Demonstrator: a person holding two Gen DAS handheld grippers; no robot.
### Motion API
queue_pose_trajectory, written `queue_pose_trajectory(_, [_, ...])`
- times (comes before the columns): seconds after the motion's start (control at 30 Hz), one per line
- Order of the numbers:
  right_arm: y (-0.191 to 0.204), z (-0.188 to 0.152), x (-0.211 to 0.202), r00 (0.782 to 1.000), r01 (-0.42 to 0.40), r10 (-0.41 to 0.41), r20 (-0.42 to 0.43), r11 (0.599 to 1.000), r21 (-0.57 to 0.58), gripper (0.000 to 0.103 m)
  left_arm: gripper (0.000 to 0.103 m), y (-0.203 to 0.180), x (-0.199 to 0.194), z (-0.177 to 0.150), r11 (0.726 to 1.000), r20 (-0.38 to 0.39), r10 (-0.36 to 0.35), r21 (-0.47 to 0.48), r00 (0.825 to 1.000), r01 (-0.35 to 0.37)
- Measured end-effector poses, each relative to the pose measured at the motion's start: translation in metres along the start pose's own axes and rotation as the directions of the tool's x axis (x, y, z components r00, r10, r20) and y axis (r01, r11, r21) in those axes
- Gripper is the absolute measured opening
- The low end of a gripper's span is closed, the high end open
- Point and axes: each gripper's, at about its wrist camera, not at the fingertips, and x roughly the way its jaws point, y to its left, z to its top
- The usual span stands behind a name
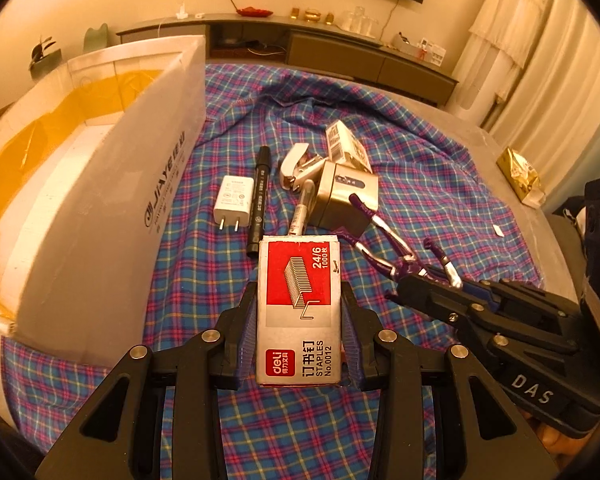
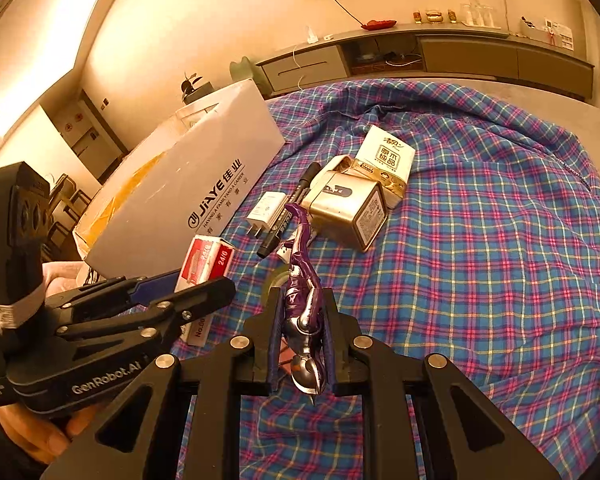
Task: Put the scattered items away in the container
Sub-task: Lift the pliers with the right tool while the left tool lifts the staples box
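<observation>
Fingers of the left gripper (image 1: 299, 316) are clamped on the long sides of a staple box (image 1: 298, 312), held clear above the plaid cloth (image 1: 440, 208), with its far end pointing toward the clutter. Beside it on the right, the right gripper (image 2: 302, 334) has its fingers pressed together on a purple and silver figurine (image 2: 304, 312), whose legs stretch forward past the fingertips toward the gold tin (image 2: 346, 208). The white cardboard box (image 1: 112, 200) stands on the left, its near wall just beside the left gripper and its open top lined with yellow tape. Between that wall and the tin lie a white charger (image 1: 233, 200) and a black marker (image 1: 260, 200), close together, with a white stapler (image 1: 296, 164) and a small carton (image 1: 346, 146) just behind. To the right of the clutter the cloth lies bare out to the grey tabletop (image 1: 512, 168) edge, where a gold packet (image 1: 518, 174) sits.
</observation>
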Motion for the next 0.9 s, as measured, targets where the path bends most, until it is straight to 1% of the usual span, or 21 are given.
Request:
queue_pose_trajectory(0.4, [0.017, 0.005, -0.011, 0.999, 0.006, -0.006, 0.032, 1.0, -0.014, 0.019, 0.039, 0.006, -0.028, 0.011, 1.0, 0.049, -0.003, -0.009, 0.999, 0.003])
queue_pose_trajectory(0.9, [0.051, 0.017, -0.026, 0.998, 0.021, -0.017, 0.057, 0.998, -0.063, 0.019, 0.039, 0.022, -0.053, 0.025, 0.997, 0.101, -0.06, -0.043, 0.993, 0.065])
